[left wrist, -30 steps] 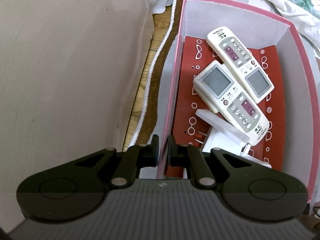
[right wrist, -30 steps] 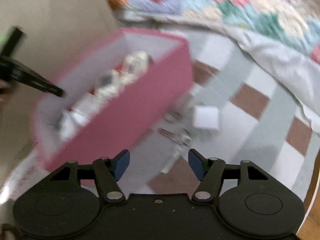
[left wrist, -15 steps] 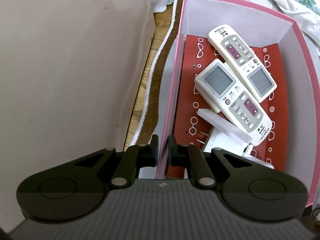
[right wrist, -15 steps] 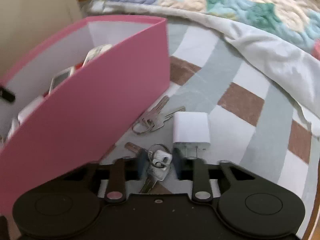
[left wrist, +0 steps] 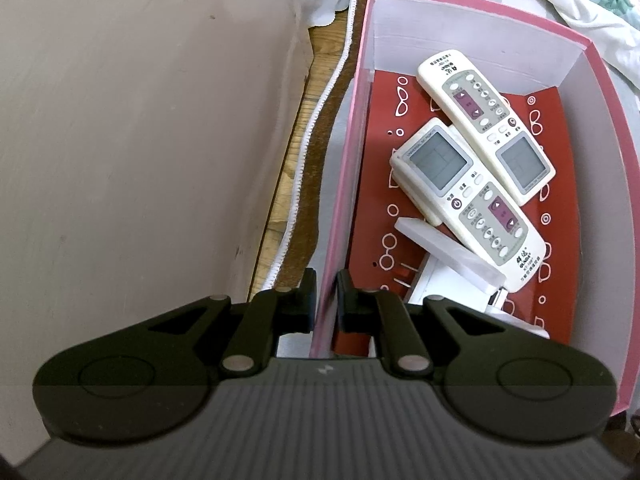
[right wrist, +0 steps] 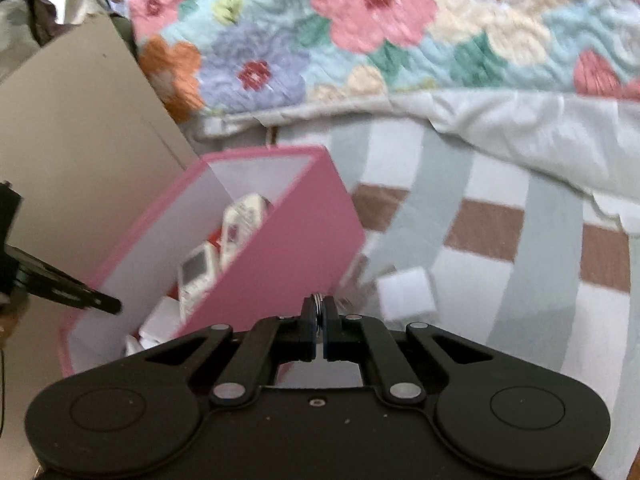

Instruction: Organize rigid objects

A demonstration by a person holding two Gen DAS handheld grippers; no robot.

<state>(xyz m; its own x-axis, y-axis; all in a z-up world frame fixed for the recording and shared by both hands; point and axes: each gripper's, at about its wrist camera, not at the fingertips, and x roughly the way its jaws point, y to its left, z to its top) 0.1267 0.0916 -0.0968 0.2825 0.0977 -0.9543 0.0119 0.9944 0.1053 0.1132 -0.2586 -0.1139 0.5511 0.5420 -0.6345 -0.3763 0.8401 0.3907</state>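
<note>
A pink box (left wrist: 608, 128) with a red patterned floor holds two white remotes (left wrist: 468, 188) and white plug adapters (left wrist: 448, 284). My left gripper (left wrist: 325, 280) is shut on the box's left wall, one finger on each side. In the right wrist view the pink box (right wrist: 288, 256) sits to the left. My right gripper (right wrist: 319, 308) is shut on a key ring (right wrist: 319, 297) and holds it above the checked cloth. A white charger cube (right wrist: 406, 292) lies on the cloth just right of the box.
A beige panel (left wrist: 140, 140) stands left of the box, with a wooden strip (left wrist: 288, 168) and a white-edged cloth between them. A floral quilt (right wrist: 380, 28) lies beyond the checked cloth (right wrist: 500, 240).
My right gripper closed on the keys beside the box and lifted them off the cloth. My left gripper has kept its hold on the box wall.
</note>
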